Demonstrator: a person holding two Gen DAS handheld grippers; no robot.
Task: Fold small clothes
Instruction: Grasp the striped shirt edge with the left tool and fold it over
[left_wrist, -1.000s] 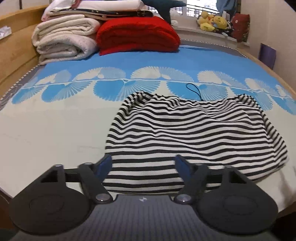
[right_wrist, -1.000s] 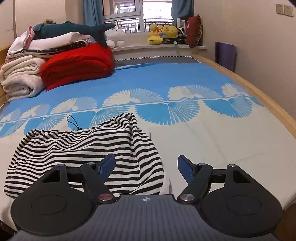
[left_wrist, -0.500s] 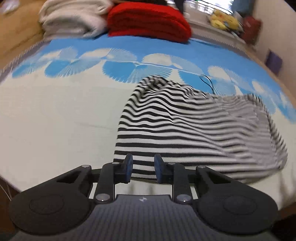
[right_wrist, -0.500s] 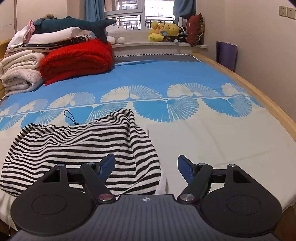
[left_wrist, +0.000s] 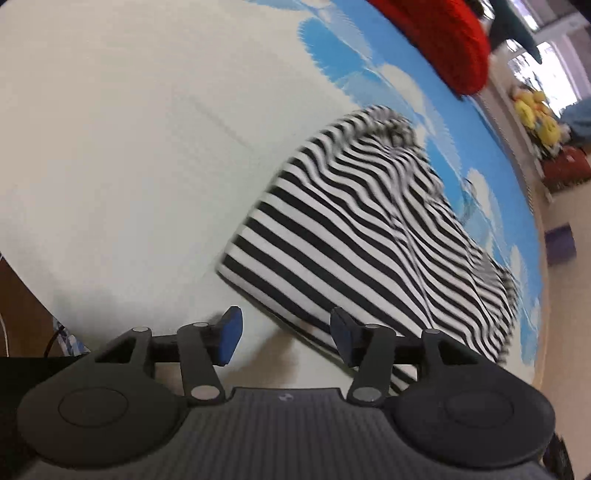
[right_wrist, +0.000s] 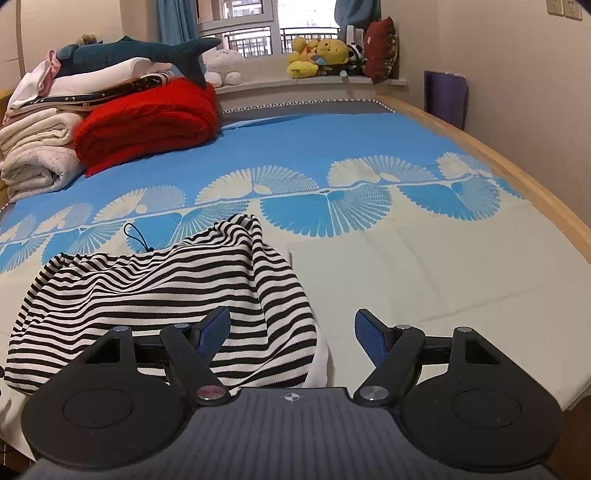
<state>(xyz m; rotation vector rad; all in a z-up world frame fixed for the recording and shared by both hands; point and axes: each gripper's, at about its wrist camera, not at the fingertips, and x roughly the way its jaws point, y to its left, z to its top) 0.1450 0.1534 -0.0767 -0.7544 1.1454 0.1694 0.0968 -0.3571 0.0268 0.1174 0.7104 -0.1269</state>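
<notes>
1. The bed (right_wrist: 424, 280) carries everything: a blue-and-cream fan-print cover, with folded blankets, a red one (right_wrist: 147, 118) among them, stacked at the far left corner, well clear of the work.

2. The striped garment (right_wrist: 166, 291) lies bunched near the bed's near edge, toward the left half, with a thin black cord (right_wrist: 135, 236) poking out at its far side. It is not yet flat, so I judge the step in hand to be catching a hem and spreading it before any fold.

3. The left hand-held gripper (left_wrist: 284, 338) is tipped steeply down over the garment's near-left corner (left_wrist: 236, 266). Its jaws are opening and nothing is pinched: one blue pad hangs over bare cover, the other over the striped hem. To do this well, it should drop until the hem sits fully between the pads, close on one layer only, and avoid snagging the bed cover beneath.

4. The right hand-held gripper (right_wrist: 291, 339) hovers released over the garment's near-right edge, its left pad above the stripes and its right pad above the cream cover. It should take the matching corner, so both sides can be pulled taut evenly.

5. The cord is best tucked in, or it could spoil the fold.
</notes>
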